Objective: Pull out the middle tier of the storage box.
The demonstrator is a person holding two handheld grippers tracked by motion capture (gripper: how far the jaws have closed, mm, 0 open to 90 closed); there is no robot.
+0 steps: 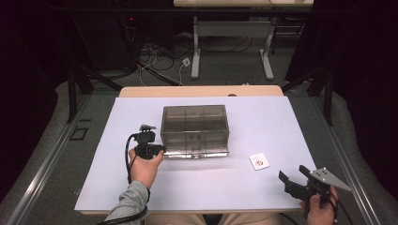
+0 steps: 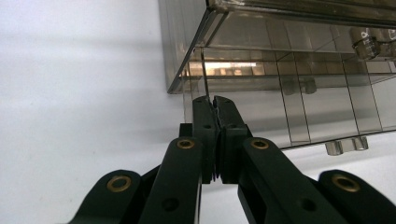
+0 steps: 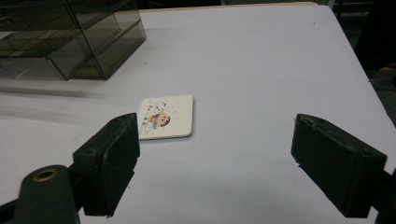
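Here the left hand (image 1: 144, 168) comes in from the near edge with a grey sleeve and lies low on the counter (image 1: 112, 187), its wrist level and the left tongs (image 1: 162, 149) pointing right, at the near left corner of the clear box (image 1: 195, 127). In the left gripper view those tongs (image 2: 214, 100) are pinched together on a thin clear edge at that corner of the box (image 2: 289, 93), with the pads pressed flat on either side of the sheet. The right hand (image 1: 321, 206) rests at the near right corner of the counter, just off its edge, and holds the right tongs (image 1: 293, 174) aimed left and far, toward the middle. Those tongs (image 3: 215, 154) stand wide apart with nothing between them.

The box sits in the middle of the counter, with its long axis running left to right and its front facing the near side. It is smoky and see-through, and thin walls divide it inside into compartments. A small square card (image 1: 259, 161) with a coloured cartoon print lies flat to the near right of the box, apart from it, between the box and the right tongs. In the right gripper view the card (image 3: 166, 116) lies ahead of the tongs, beside the left-hand pad.

There are one box, one card, two hands and two pairs of tongs.
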